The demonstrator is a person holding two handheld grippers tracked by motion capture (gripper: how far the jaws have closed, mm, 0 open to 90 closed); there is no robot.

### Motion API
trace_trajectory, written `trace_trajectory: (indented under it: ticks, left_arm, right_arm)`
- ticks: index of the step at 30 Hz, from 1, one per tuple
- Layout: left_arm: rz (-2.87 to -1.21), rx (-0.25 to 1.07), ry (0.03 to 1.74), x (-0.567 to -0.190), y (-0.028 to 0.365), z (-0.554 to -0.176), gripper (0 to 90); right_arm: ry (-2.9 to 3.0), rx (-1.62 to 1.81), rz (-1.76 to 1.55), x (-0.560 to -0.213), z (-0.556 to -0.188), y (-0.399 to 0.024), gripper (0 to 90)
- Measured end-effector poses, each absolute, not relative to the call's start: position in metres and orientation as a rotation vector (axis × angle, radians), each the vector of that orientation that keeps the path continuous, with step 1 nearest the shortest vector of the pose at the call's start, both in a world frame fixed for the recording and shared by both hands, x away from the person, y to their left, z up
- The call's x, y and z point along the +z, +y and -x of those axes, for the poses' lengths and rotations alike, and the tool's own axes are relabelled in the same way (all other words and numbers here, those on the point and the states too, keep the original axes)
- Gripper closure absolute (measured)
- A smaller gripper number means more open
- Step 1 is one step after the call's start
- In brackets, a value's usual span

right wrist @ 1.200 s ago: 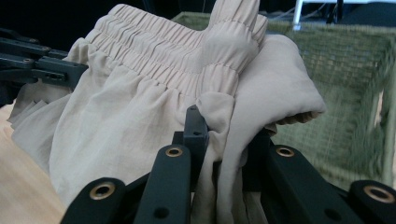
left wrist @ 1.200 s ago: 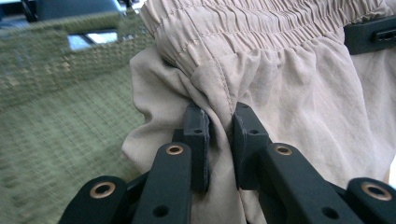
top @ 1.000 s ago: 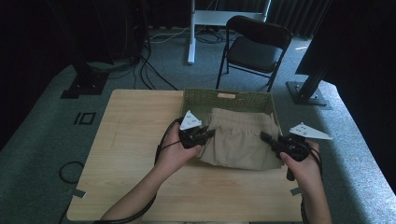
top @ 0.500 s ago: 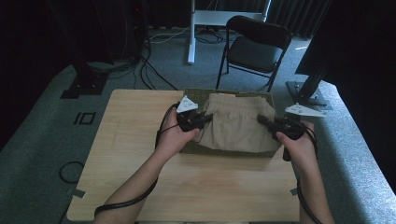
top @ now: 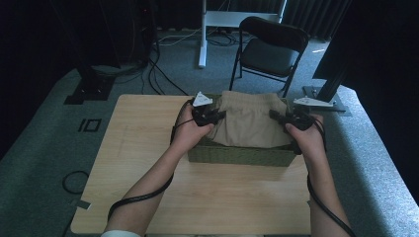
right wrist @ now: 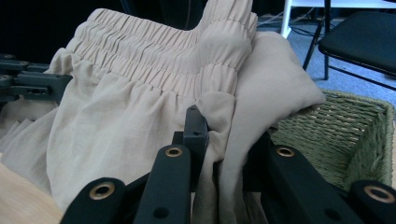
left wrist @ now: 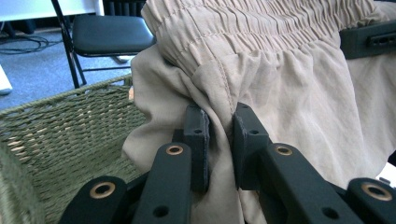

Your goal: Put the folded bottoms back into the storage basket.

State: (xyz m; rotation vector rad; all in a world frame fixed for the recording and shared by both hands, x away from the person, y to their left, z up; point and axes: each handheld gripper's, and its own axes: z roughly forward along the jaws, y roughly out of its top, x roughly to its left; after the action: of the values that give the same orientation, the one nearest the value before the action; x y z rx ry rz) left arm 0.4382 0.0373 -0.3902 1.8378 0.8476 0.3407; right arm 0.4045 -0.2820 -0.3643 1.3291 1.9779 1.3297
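High view first: one piece of beige clothing (top: 249, 126) with a gathered elastic waistband hangs spread between the two tools, over the open top of one green woven basket (top: 237, 154). Its lower part drops inside the basket, while the waistband edge sits above the far rim. No label, brand or writing can be read on the cloth, the basket or the tools.

One left tool (top: 213, 116) grips the garment's left edge and one right tool (top: 277, 116) grips its right edge, so the cloth stretches across between them. In the left gripper view the left tool (left wrist: 219, 140) has its two black jaws pressed together on a fold of the fabric just below the waistband, with the basket's woven wall beside it. In the right gripper view the right tool (right wrist: 224, 144) is likewise pinching a bunched fold of the same garment, and the basket's inside corner lies beyond.

The basket stands on the far half of one pale wooden counter (top: 148, 163). Two forearms reach in from the near edge, each trailing a black cable. One black folding chair (top: 269, 49) stands on the grey floor behind the counter.
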Motion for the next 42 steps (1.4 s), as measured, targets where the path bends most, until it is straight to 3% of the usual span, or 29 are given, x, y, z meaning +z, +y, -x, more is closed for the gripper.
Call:
trace_trajectory:
  ticks: [16,42]
  left_arm:
    - [-1.828,0.346,0.901,-0.424,0.031,-0.478,79.5]
    - [-1.921,0.313,1.028,-0.482,0.024,-0.503,79.4]
  right_arm:
    - [2.0,1.277,-1.39,-0.401,-0.455,-0.282,77.1]
    - [2.093,1.139,-1.488,-0.471,-0.502,-0.273,76.7]
